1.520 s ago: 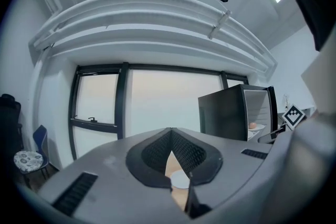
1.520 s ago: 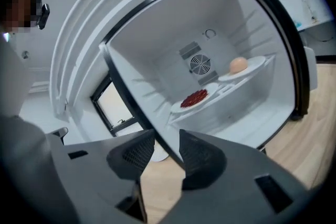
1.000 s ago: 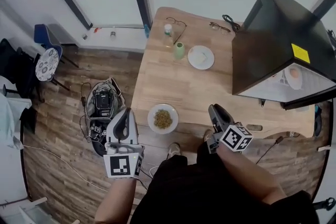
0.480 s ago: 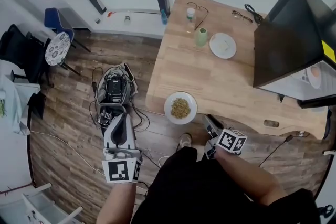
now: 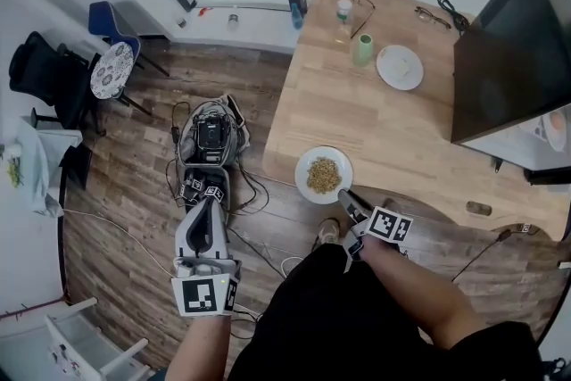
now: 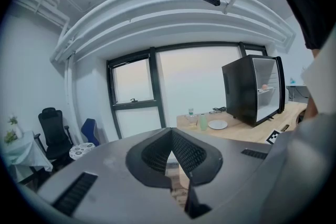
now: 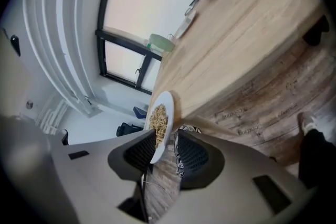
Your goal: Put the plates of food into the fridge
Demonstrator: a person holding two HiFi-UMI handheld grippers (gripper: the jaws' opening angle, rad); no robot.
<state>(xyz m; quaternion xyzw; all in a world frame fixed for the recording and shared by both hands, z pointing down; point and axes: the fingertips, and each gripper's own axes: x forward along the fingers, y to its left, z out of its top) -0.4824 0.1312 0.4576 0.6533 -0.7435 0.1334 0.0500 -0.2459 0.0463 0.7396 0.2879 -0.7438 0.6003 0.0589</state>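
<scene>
The plate of food [image 5: 324, 175] lies flat and face up at the near edge of the wooden table [image 5: 393, 134]; it is round, with no long axis. The right gripper [image 5: 344, 195] is lower than a second ago and has just been opening. Its jaws straddle the plate's rim, seemingly unclamped. The left gripper [image 5: 207, 208], jaws together, hangs over the floor [image 5: 125, 192].

No words, numbers or brand names can be read anywhere. The left gripper [image 5: 209, 202] and right gripper [image 5: 344, 194] bear only black-and-white square marker patterns.
</scene>
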